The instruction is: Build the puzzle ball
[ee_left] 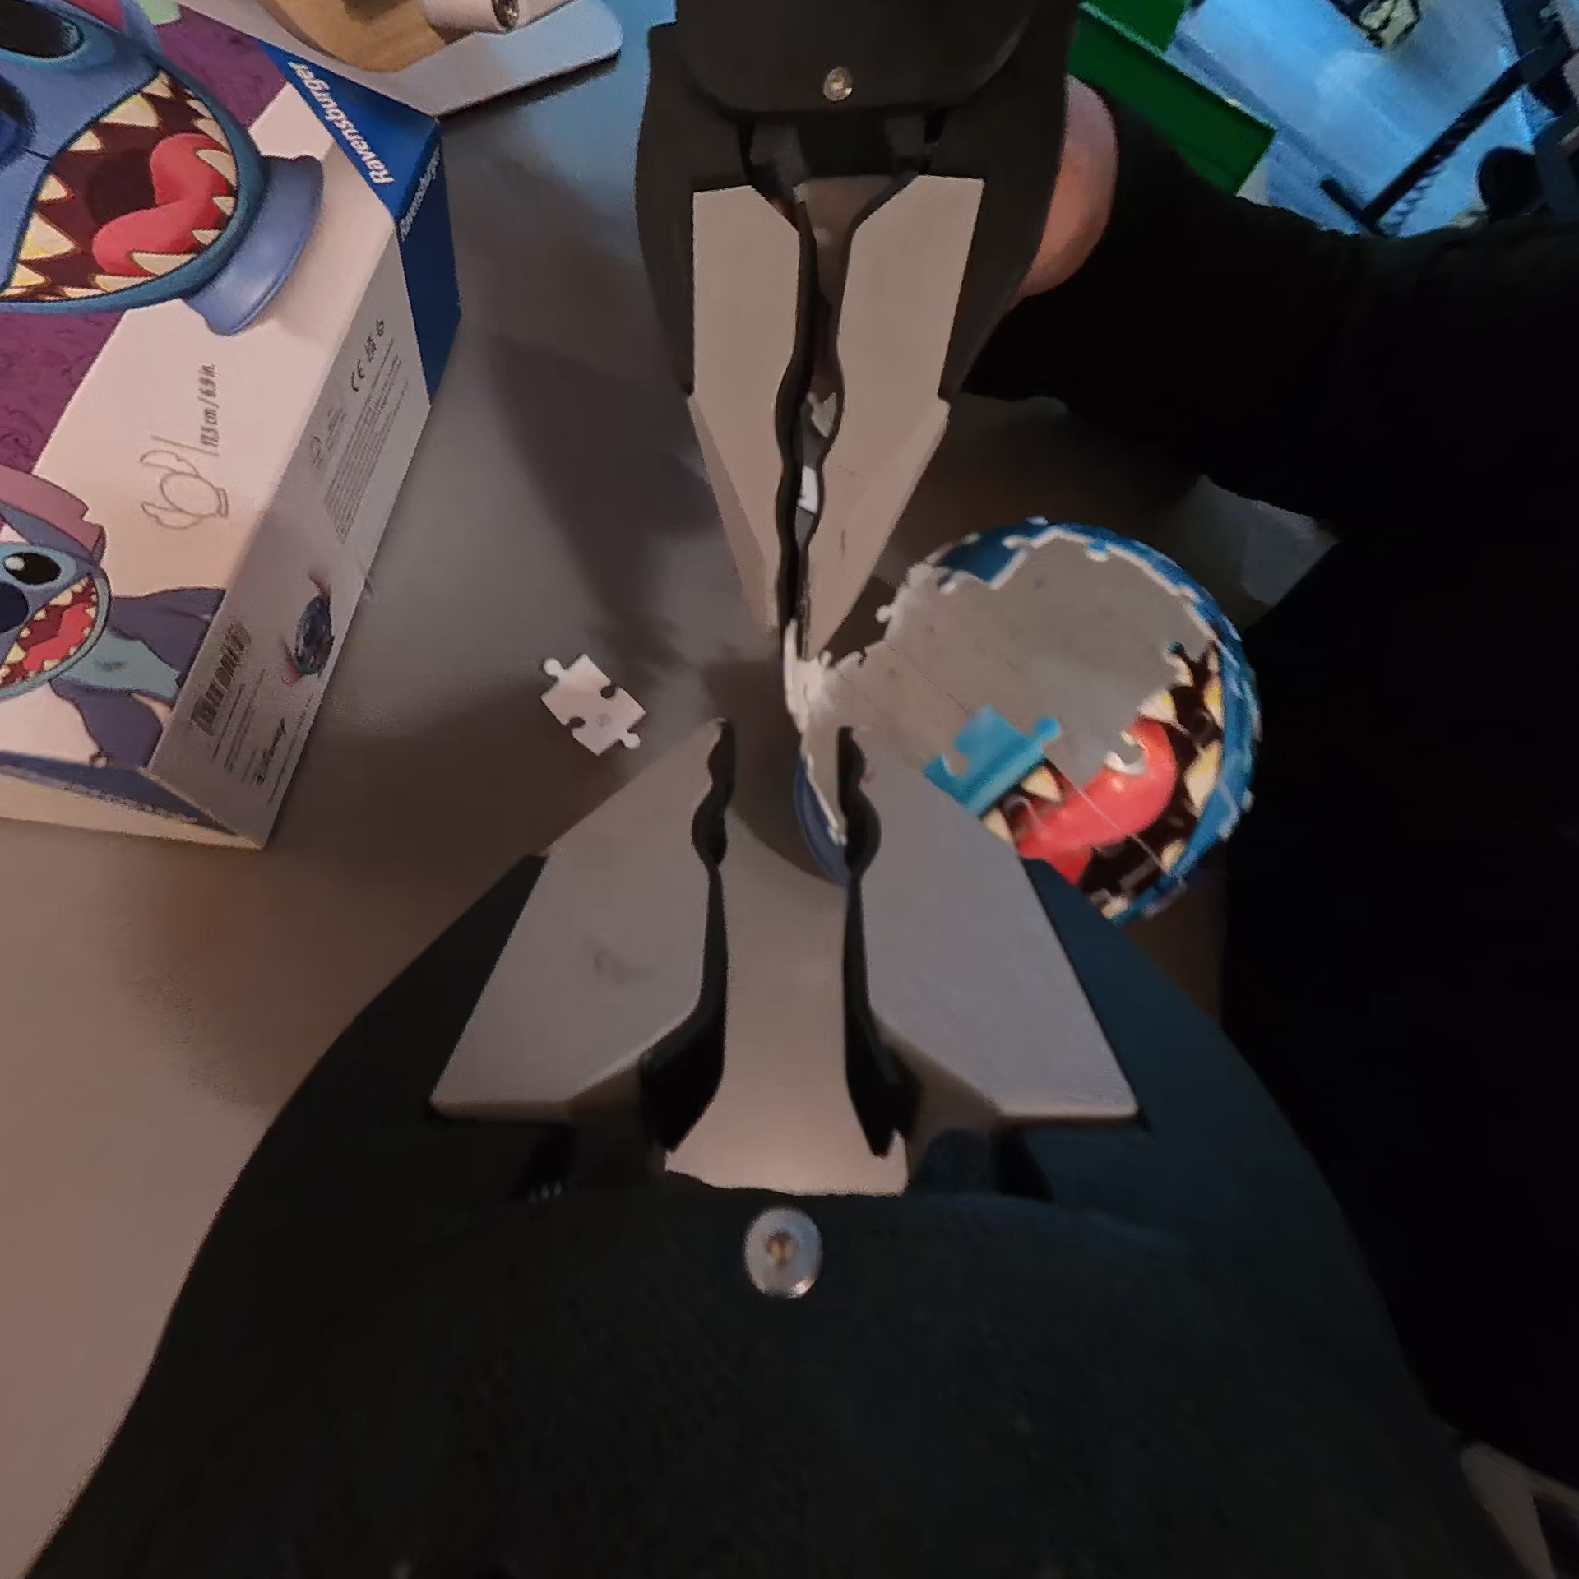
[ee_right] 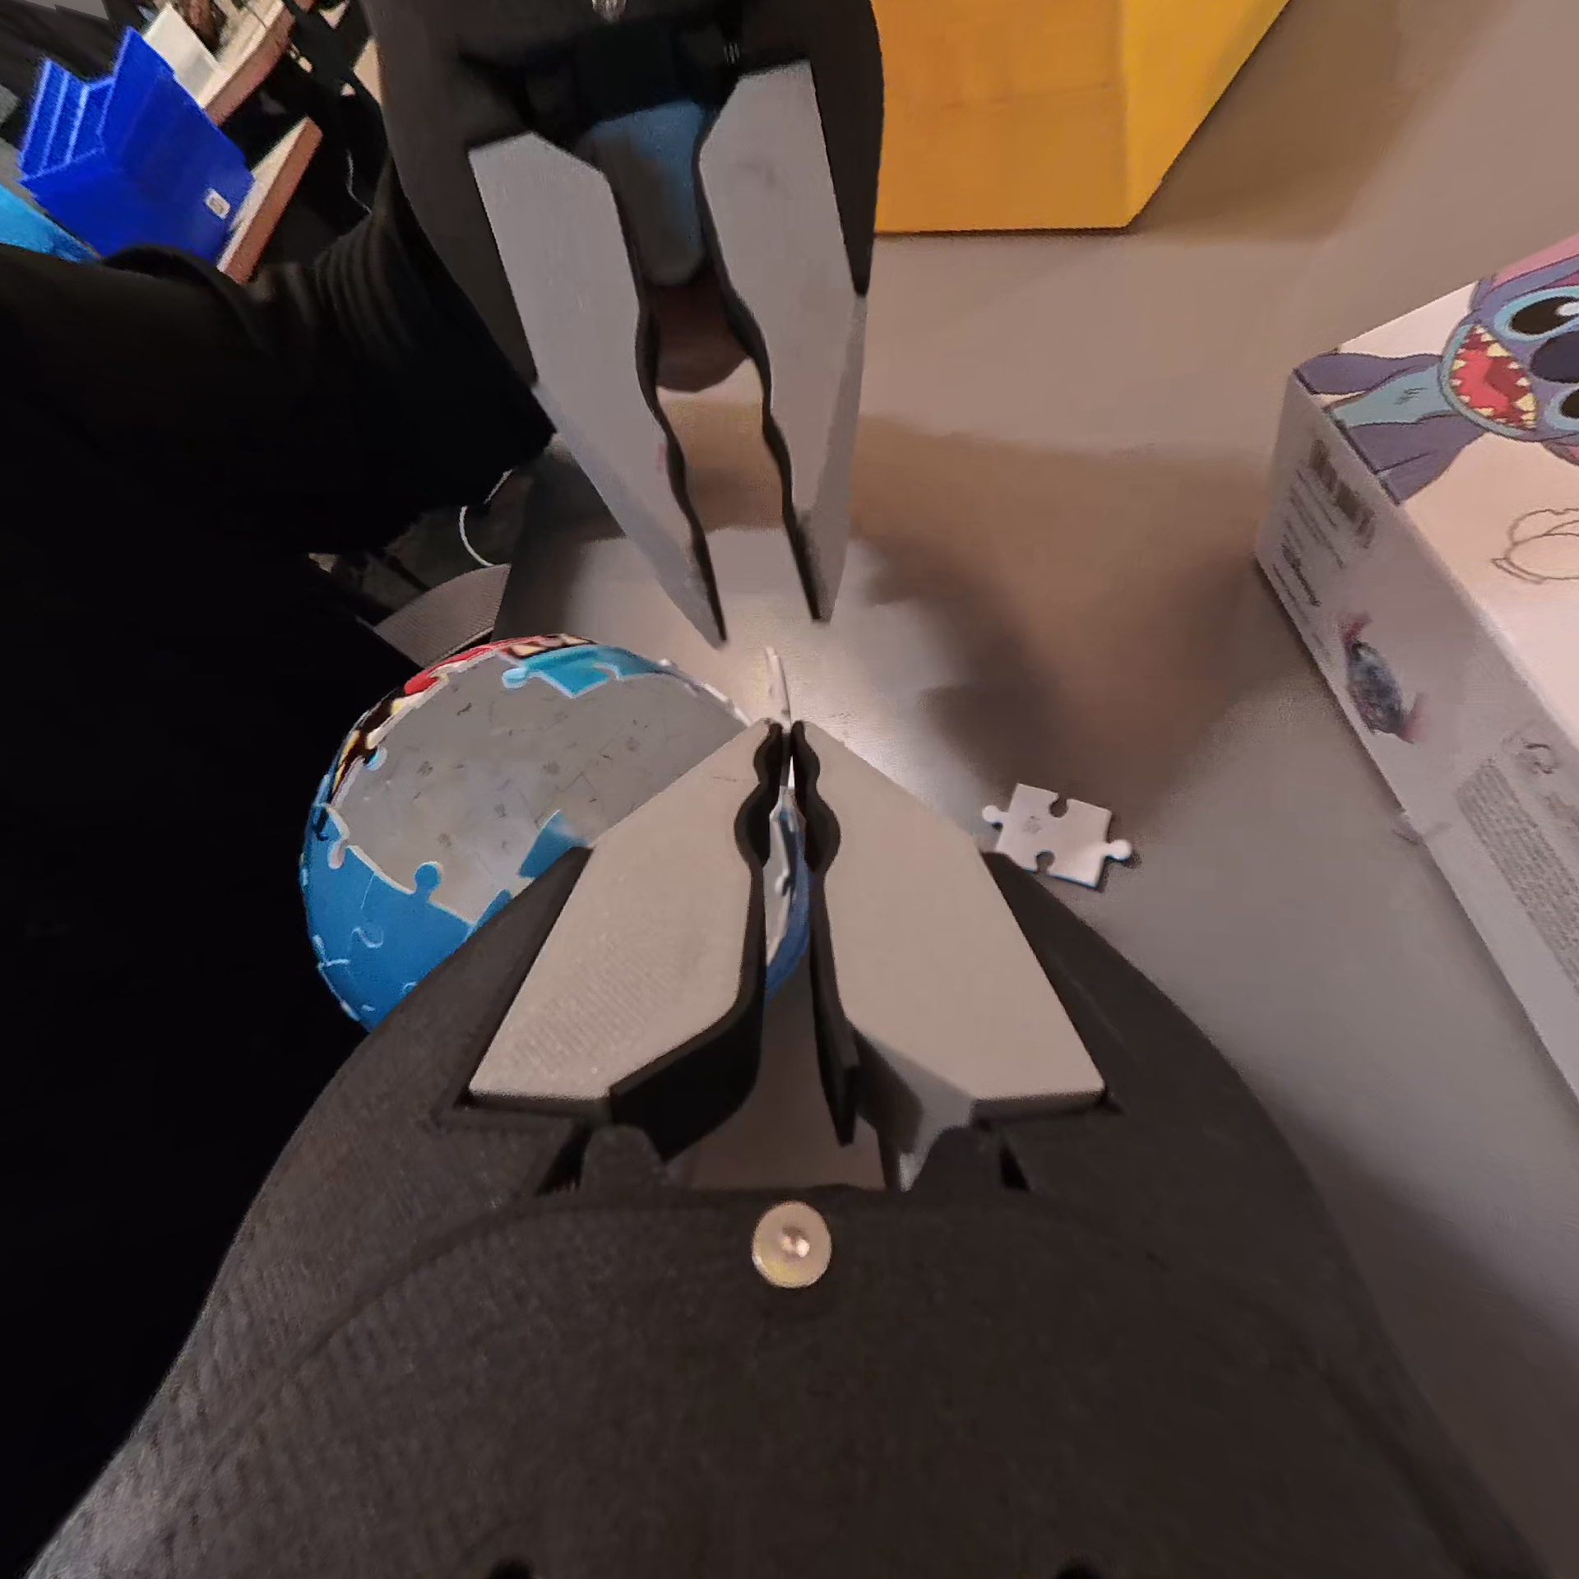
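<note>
The puzzle ball (ee_left: 1025, 632) is a partly built open shell, blue with a toothy mouth outside and grey inside, resting on the table; it also shows in the right wrist view (ee_right: 513, 769). My right gripper (ee_right: 788, 726) is shut on a thin white-backed puzzle piece (ee_right: 780, 679), held edge-on at the shell's open rim. From the left wrist view the right gripper (ee_left: 799, 636) comes down from the top. My left gripper (ee_left: 784, 733) is open, its jaws either side of the rim where the piece sits; it also shows in the right wrist view (ee_right: 767, 625). I cannot tell if the piece is joined.
A loose piece (ee_left: 594, 702) lies white side up on the table, also in the right wrist view (ee_right: 1055, 827). The puzzle box (ee_left: 256, 427) stands beyond it (ee_right: 1452, 598). A person's dark sleeve (ee_left: 1367, 598) lies behind the ball. A yellow box (ee_right: 1025, 111) stands farther off. The tips of both grippers are at nearly the same place.
</note>
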The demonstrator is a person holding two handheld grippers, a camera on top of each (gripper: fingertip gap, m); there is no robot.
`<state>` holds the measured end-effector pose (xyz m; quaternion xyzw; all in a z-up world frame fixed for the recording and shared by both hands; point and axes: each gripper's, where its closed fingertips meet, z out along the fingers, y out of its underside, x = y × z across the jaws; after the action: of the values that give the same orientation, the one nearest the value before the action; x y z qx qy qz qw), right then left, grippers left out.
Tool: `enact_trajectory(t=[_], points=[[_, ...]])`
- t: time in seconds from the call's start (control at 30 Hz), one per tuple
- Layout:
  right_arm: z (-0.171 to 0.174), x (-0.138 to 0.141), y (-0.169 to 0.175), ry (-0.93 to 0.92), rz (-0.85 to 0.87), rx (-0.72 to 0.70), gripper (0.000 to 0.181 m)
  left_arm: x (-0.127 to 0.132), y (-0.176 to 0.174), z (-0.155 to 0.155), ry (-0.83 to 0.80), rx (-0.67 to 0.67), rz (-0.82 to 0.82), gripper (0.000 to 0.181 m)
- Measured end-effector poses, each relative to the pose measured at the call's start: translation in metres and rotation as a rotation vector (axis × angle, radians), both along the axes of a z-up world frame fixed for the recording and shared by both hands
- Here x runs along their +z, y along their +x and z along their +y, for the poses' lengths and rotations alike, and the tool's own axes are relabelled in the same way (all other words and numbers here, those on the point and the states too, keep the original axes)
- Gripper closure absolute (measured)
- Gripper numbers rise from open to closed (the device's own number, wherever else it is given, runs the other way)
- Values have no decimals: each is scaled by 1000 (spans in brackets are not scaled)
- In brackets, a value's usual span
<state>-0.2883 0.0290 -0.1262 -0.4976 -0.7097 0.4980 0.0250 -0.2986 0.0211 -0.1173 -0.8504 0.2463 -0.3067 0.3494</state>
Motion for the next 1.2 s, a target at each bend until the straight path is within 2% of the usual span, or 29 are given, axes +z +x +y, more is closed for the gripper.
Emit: enact_trajectory(t=[0.07, 0.13, 0.17, 0.3, 0.4, 0.53, 0.63, 0.9, 1.07, 1.2], points=[[-5, 0, 3, 9, 5, 26, 181, 1, -10, -12, 5, -3, 5, 149], [-11, -1, 4, 47, 14, 52, 181, 1, -15, -26, 5, -21, -2, 125], [-13, -3, 5, 74, 11, 68, 181, 2, -14, -35, 1, -48, -23, 119], [-17, -17, 4, 190, -9, 116, 181, 5, -5, -48, -18, -87, -123, 114], [-22, -19, 4, 192, -12, 160, 181, 0, -7, -39, -42, -57, -128, 114], [-21, -21, 5, 224, -13, 179, 181, 3, -4, -22, -79, -48, -189, 138], [-20, -21, 5, 242, -3, 176, 181, -1, -1, -10, -115, -60, -152, 151], [-16, -20, 5, 273, 15, 167, 181, -23, 18, -5, -230, -171, 32, 160], [-14, -23, 5, 282, 26, 177, 181, -31, 20, -5, -231, -176, 102, 179], [-15, -23, 6, 272, 25, 188, 181, -31, 20, -5, -206, -169, 149, 181]])
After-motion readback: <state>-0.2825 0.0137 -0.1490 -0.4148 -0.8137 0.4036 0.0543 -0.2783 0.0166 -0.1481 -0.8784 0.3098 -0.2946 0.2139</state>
